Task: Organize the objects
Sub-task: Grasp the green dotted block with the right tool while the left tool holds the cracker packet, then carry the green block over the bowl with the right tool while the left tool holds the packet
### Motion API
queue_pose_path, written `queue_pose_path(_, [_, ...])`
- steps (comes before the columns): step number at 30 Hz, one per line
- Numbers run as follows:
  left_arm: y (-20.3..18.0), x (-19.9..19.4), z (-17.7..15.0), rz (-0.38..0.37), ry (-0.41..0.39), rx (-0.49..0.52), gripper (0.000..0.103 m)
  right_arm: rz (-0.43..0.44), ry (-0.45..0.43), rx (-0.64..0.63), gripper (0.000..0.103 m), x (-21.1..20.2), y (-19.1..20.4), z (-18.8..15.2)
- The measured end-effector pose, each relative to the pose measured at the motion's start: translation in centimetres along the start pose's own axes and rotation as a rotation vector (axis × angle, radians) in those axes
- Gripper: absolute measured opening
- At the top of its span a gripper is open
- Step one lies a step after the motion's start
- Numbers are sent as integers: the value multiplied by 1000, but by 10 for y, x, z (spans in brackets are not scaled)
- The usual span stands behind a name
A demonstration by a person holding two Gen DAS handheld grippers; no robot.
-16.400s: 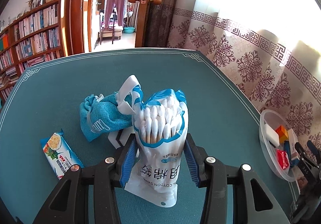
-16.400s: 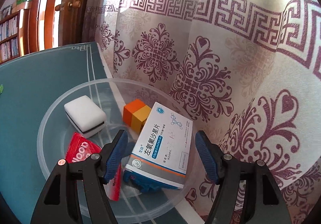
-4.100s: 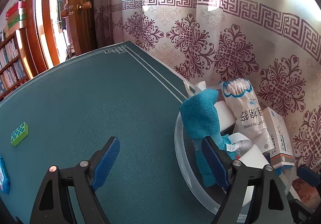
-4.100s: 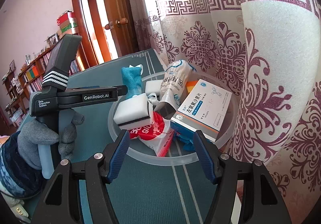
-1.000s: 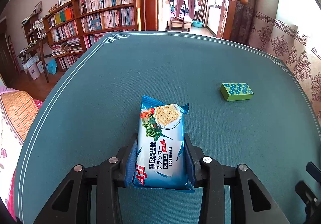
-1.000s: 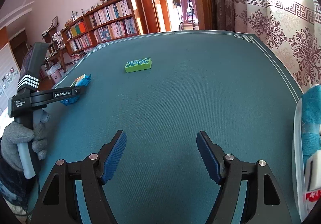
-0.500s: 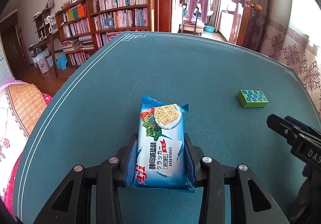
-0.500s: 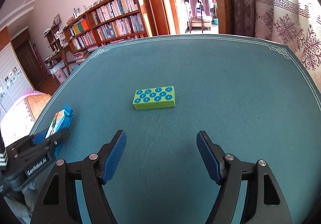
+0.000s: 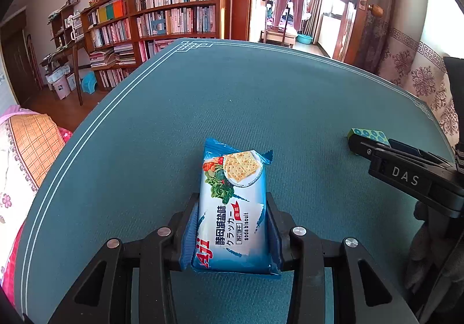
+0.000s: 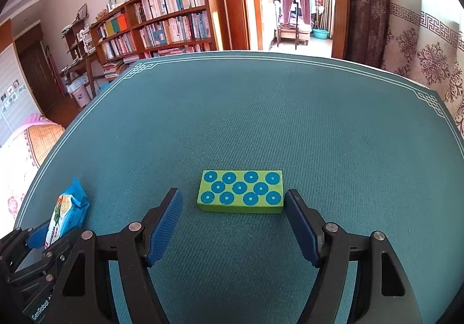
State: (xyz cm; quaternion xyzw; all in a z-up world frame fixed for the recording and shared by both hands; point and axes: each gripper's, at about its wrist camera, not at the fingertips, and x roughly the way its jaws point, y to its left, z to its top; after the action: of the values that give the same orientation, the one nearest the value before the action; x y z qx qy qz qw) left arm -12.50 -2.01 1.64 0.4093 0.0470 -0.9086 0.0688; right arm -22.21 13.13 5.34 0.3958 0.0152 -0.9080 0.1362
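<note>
- Two items remain on the teal felt-covered table: a blue-and-white foil packet of soda biscuits and a green rectangular block with blue dots.
- Left gripper: jaws closed on the biscuit packet at its lower half, pads pressing both long sides; the packet's far end points away over the table.
- Risk, left: the slick, soft wrapper may slip or buckle in transit, and hard pressure could crush the biscuits.
- Right gripper: jaws wide, holding nothing, the block lying just ahead and between the fingertips, lengthwise across the gap.
- Risk, right: the block nearly fills the gap, so a slightly off-centre advance could strike an end and push it away.
</note>
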Motion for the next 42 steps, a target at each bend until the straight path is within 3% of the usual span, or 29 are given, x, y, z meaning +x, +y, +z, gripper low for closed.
queue_pose_path(6, [-1, 0, 0, -4, 1, 4, 43, -51, 14, -22, 62, 4, 4, 1])
queue_pose_path(15, [-6, -3, -3, -18, -4, 22, 43, -33, 11, -25, 62, -11, 0, -16])
queue_pose_path(29, [-22, -16, -8, -62, -31, 80, 43, -28, -8, -6, 62, -78, -6, -87])
queue_pose_path(42, [-51, -34, -18, -113, -67, 182, 43, -23, -30, 96, 62, -134, -32, -139])
